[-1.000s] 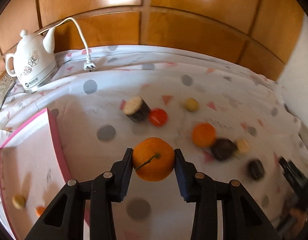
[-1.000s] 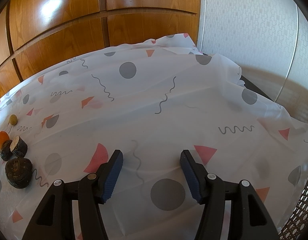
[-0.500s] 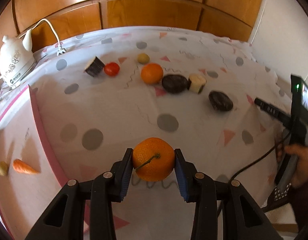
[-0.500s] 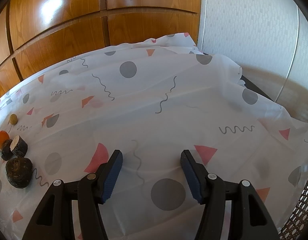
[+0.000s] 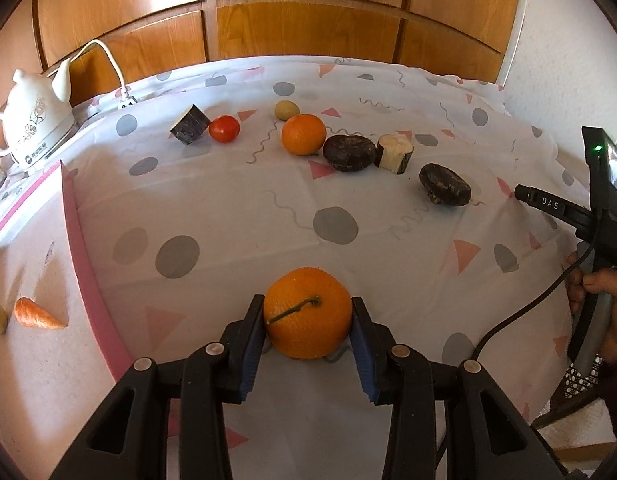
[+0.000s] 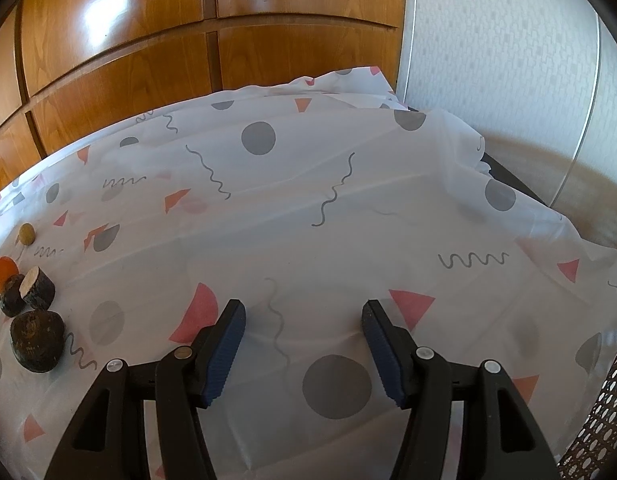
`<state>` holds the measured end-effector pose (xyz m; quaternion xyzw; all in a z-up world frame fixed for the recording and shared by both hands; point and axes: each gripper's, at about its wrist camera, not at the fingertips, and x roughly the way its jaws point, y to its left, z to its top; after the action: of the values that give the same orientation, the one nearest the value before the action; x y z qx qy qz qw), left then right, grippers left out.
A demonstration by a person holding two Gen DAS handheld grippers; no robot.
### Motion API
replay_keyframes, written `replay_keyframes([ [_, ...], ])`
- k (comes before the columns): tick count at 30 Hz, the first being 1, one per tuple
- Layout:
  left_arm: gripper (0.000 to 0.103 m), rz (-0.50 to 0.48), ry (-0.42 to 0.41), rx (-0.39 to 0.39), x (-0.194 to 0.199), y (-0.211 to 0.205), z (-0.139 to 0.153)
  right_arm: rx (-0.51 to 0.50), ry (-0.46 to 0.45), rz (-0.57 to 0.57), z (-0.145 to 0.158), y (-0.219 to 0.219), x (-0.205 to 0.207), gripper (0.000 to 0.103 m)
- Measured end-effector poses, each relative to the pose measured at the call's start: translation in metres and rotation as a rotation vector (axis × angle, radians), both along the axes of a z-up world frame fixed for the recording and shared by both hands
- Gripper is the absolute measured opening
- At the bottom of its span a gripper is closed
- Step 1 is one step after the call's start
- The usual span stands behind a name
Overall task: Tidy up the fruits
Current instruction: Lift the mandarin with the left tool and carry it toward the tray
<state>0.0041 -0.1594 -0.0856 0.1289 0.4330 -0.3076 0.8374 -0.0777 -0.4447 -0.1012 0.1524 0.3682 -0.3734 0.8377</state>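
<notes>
Left tongs (image 5: 308, 316) clamp an orange (image 5: 307, 312) w/ stem facing cam, over the table (image 5: 228, 208) near pink tray (image 5: 84, 264). Right tongs (image 6: 302, 320) spread wide, holding nothing, above cloth.

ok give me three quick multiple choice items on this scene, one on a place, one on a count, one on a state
1. Where does the carrot lie?
A. on the pink tray
B. beside the tomato
C. by the kettle

2. How many oranges show in the left wrist view?
A. one
B. two
C. three

3. How is the right gripper?
A. shut on an orange
B. open, holding nothing
C. shut on the cloth

Key: 1 A, it rests inside the tray's rim; 2 B, the held orange in the left gripper and the loose orange; 3 B, its fingers stand apart over the tablecloth.
</notes>
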Motion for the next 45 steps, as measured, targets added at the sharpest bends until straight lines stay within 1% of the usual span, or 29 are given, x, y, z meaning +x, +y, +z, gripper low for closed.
replay_keyframes([
  [7, 0.041, -0.005, -0.027, -0.001, -0.004, 0.001, -0.001, 0.015, 0.017, -0.007, 0.002, 0.002, 0.001, 0.062],
  [10, 0.041, -0.007, -0.031, -0.004, -0.004, 0.003, -0.001, 0.069, 0.024, -0.012, 0.006, 0.003, 0.0, 0.062],
  [11, 0.041, -0.009, -0.032, -0.006, -0.005, 0.004, -0.001, 0.085, 0.022, -0.003, 0.007, 0.006, 0.001, 0.064],
  [15, 0.041, -0.012, -0.029, -0.012, -0.007, 0.006, 0.0, 0.161, -0.028, 0.09, 0.011, 0.023, 0.005, 0.064],
  [18, 0.041, -0.015, -0.031, -0.013, -0.009, 0.008, 0.0, 0.196, -0.045, 0.148, 0.013, 0.037, 0.012, 0.063],
  [20, 0.04, -0.015, -0.027, -0.012, -0.011, 0.01, 0.002, 0.192, -0.03, 0.174, 0.012, 0.046, 0.017, 0.063],
  [24, 0.039, -0.027, -0.014, -0.014, -0.016, 0.016, 0.005, 0.16, -0.007, 0.187, 0.009, 0.054, 0.019, 0.064],
  [27, 0.039, -0.021, 0.005, -0.046, -0.019, 0.022, 0.013, 0.153, -0.008, 0.19, 0.007, 0.057, 0.017, 0.064],
  [30, 0.039, -0.02, -0.028, -0.069, -0.025, 0.027, 0.026, 0.157, -0.013, 0.17, 0.009, 0.054, 0.019, 0.064],
  [33, 0.039, 0.005, -0.029, -0.102, -0.023, 0.036, 0.037, 0.197, -0.045, 0.153, 0.01, 0.05, 0.019, 0.064],
  [36, 0.039, 0.038, -0.028, -0.134, -0.02, 0.047, 0.047, 0.275, -0.097, 0.159, 0.013, 0.046, 0.018, 0.064],
  [40, 0.039, 0.093, -0.019, -0.158, -0.015, 0.062, 0.055, 0.398, -0.156, 0.198, 0.017, 0.046, 0.026, 0.064],
  [43, 0.039, 0.126, -0.017, -0.174, -0.012, 0.073, 0.06, 0.405, -0.174, 0.247, 0.024, 0.058, 0.037, 0.064],
  [45, 0.039, 0.151, -0.016, -0.183, -0.011, 0.082, 0.062, 0.401, -0.17, 0.284, 0.027, 0.067, 0.047, 0.064],
])
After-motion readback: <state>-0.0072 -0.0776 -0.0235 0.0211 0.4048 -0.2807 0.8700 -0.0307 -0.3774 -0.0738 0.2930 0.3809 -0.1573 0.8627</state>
